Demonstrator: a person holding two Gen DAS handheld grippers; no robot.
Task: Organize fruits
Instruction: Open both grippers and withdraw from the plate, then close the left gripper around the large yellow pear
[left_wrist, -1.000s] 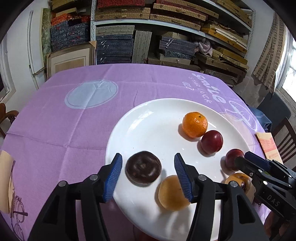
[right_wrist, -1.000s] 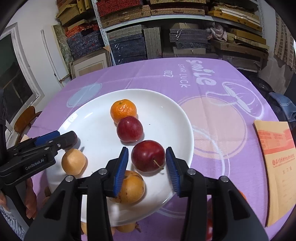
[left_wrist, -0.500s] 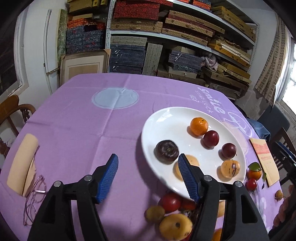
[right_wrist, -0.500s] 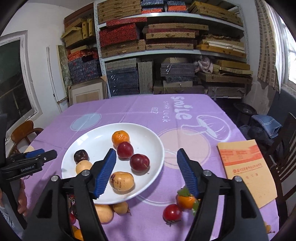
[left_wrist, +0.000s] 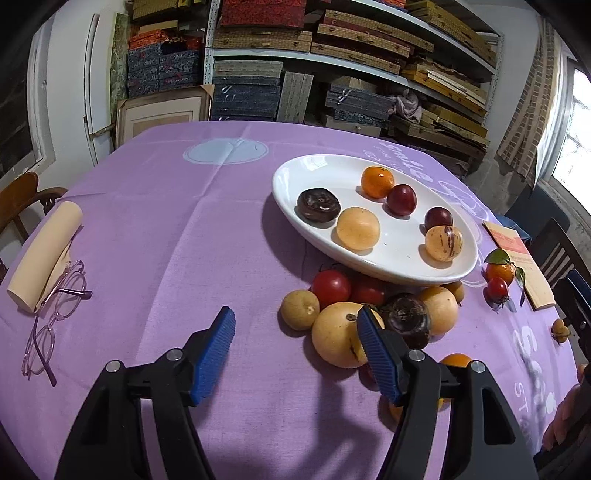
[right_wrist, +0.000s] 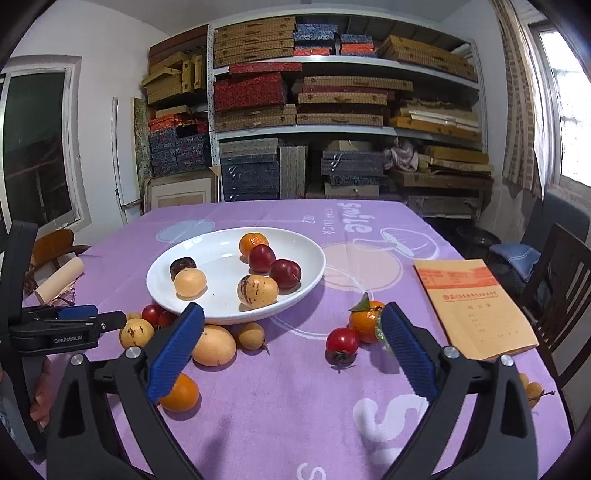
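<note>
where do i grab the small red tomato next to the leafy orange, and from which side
Grip the small red tomato across its round middle, coming from above and the near side with the open right gripper, its jaws just opened. The leafy orange sits close behind it on the right, so keep the pads left and right, clear of it.

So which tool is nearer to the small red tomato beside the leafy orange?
Right. The right tool is open just before the tomato; the left tool sits across the fruit pile, far to its left.
</note>
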